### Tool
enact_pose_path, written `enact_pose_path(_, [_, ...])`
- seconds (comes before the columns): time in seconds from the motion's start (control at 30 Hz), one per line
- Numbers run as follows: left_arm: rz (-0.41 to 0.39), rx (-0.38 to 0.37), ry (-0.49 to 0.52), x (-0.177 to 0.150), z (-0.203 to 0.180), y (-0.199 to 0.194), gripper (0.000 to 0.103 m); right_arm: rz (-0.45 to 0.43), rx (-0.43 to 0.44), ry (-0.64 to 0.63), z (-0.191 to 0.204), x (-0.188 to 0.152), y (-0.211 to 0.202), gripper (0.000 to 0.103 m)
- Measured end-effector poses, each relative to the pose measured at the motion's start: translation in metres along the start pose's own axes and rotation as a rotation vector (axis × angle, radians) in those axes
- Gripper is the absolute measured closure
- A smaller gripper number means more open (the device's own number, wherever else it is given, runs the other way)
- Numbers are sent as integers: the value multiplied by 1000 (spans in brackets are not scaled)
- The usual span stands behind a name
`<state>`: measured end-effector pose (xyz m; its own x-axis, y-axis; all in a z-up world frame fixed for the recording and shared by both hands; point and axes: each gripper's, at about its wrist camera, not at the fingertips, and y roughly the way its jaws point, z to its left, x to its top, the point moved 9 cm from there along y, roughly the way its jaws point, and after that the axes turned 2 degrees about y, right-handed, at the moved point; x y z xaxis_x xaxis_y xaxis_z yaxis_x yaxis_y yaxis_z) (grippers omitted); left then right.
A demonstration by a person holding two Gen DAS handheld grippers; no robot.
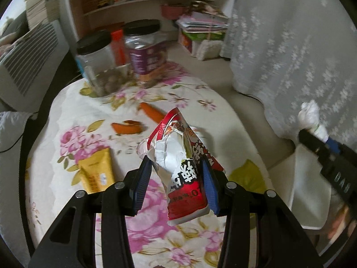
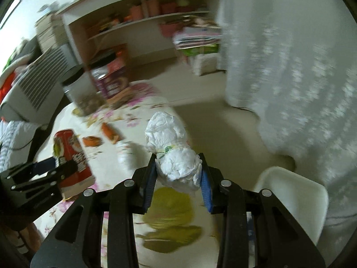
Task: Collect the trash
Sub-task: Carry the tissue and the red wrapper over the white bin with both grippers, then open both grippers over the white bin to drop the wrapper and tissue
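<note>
My left gripper (image 1: 176, 178) is shut on a torn red and white snack wrapper (image 1: 183, 156) and holds it above the floral tablecloth (image 1: 73, 102). My right gripper (image 2: 178, 174) is shut on a crumpled white tissue wad (image 2: 171, 147), lifted over the table's right edge. In the left wrist view the right gripper (image 1: 312, 134) shows at far right with the tissue wad (image 1: 310, 116). In the right wrist view the left gripper (image 2: 51, 167) holds the wrapper (image 2: 71, 154) at left. Orange peels (image 1: 127, 127) and a yellow pouch (image 1: 96, 172) lie on the table.
Two black-lidded plastic jars (image 1: 96, 60) stand at the table's far side. A white bin (image 2: 294, 196) stands on the floor right of the table, below a lace curtain (image 1: 290, 55). Shelves (image 1: 138, 2) and a white appliance (image 1: 26, 60) stand behind.
</note>
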<state>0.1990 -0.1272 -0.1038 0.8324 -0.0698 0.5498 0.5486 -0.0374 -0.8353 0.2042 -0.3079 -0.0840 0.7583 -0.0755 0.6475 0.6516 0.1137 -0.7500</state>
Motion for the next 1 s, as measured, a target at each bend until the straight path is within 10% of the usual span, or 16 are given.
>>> enact_pose_path(0.4, [-28,-164,120,-4,-114,-16,58,-72,-159,316,-138,-7,-48,65])
enact_pose_path(0.63, [-35,-282,198,-10,-207,-30,58,-174,-296,479,-211,-14,-89,9])
enact_pose_path(1.0, [33,-463,271,-33,-310,-32,45,-232,-378,695,-294,-32,-120,7])
